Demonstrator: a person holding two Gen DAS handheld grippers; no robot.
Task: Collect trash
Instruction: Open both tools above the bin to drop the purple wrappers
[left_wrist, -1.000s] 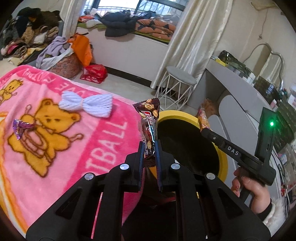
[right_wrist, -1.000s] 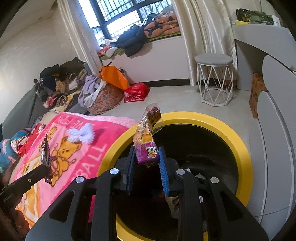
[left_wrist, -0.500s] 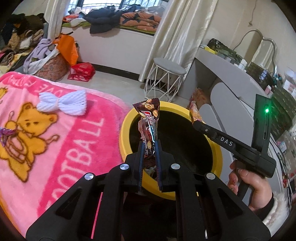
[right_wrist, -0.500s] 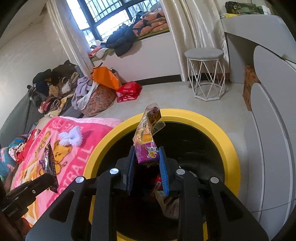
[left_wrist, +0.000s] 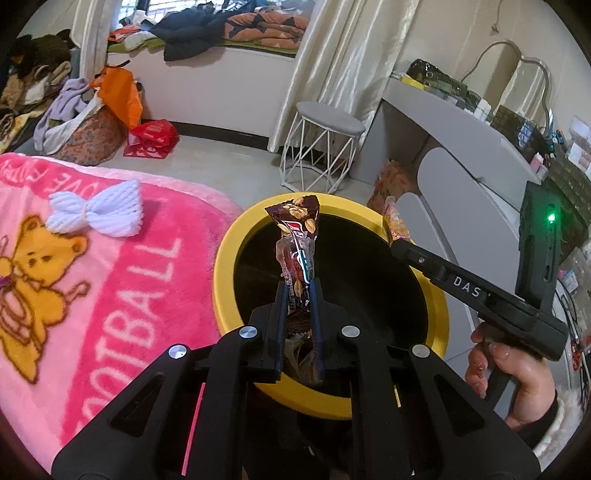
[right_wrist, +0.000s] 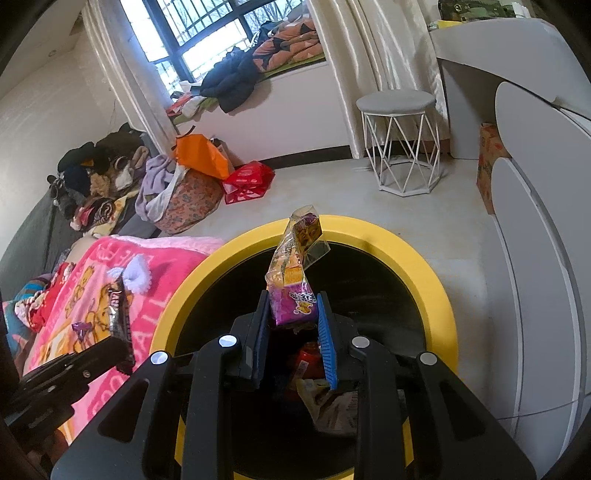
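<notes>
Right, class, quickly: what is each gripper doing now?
Left gripper: shut on the brown wrapper.
Right gripper: shut on the purple snack packet.

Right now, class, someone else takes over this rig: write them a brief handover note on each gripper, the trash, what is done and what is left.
Left gripper: shut on a brown peanut-bar wrapper, over the yellow-rimmed bin.
Right gripper: shut on a purple snack bag, also over the bin.
Done: some wrappers already lie in the bin.
Left: release both; then fetch the small purple candy wrapper from the pink blanket.
</notes>
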